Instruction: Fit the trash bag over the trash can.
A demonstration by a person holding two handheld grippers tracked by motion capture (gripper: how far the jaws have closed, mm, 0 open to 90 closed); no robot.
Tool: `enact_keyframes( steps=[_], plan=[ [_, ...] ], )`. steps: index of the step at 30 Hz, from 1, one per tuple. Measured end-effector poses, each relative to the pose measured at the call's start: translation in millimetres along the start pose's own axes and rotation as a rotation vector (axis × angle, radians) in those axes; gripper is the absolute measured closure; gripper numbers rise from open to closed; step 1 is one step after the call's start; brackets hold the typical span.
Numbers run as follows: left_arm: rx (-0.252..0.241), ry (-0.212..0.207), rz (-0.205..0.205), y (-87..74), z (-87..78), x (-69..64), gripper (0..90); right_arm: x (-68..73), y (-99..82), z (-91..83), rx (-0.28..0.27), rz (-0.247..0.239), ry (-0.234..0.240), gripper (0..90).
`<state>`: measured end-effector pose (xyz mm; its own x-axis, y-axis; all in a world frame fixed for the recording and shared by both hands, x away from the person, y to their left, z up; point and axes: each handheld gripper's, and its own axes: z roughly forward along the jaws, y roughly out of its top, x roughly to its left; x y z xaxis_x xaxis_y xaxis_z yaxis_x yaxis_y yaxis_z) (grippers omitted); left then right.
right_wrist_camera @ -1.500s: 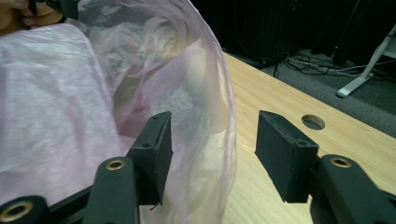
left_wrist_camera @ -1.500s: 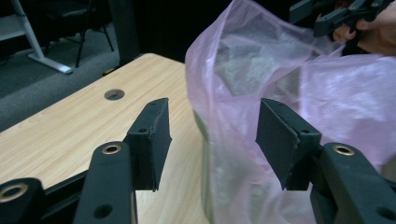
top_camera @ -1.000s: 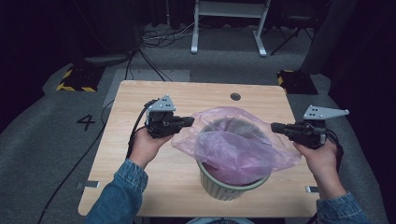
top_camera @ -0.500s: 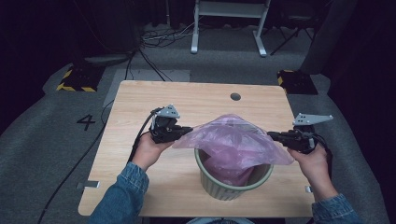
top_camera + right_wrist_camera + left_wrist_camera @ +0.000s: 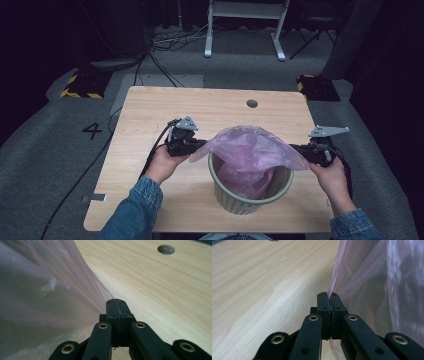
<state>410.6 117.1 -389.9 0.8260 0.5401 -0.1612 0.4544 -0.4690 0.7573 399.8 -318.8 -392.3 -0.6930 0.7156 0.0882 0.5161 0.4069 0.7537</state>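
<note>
both grippers clamped on pink bag (image 5: 252, 150) edges over green bin (image 5: 250, 197); risk: overstretch tears film, or edge slips free

The pink bag (image 5: 250, 150) has sunk deeper into the green bin (image 5: 250, 197); both grippers have dropped lower, stretching its mouth wider.
</note>
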Motion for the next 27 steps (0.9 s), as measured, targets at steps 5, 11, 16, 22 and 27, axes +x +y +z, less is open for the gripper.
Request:
enact_keyframes(
  steps=[5,11,16,22,27],
  plan=[
    [-0.021,-0.022,-0.027,-15.8,-4.2,3.1,86.2,1.7,-16.5,-5.1,-0.025,0.021,0.061,90.0],
    [-0.019,-0.048,-0.035,-28.3,-5.9,0.8,88.7,12.6,-29.6,-5.4,-0.005,-0.001,0.098,90.0],
    [0.006,-0.072,-0.047,-40.6,4.8,0.1,88.9,17.9,-43.1,2.6,0.026,-0.002,0.121,90.0],
    [-0.042,-0.05,-0.08,-45.7,-10.0,1.1,65.2,14.4,-51.4,-4.3,-0.021,0.02,0.092,66.2],
    [-0.137,-0.053,-0.089,-45.3,-39.8,4.8,51.3,3.6,-49.4,-31.8,-0.143,0.034,0.036,51.1]
  ],
)
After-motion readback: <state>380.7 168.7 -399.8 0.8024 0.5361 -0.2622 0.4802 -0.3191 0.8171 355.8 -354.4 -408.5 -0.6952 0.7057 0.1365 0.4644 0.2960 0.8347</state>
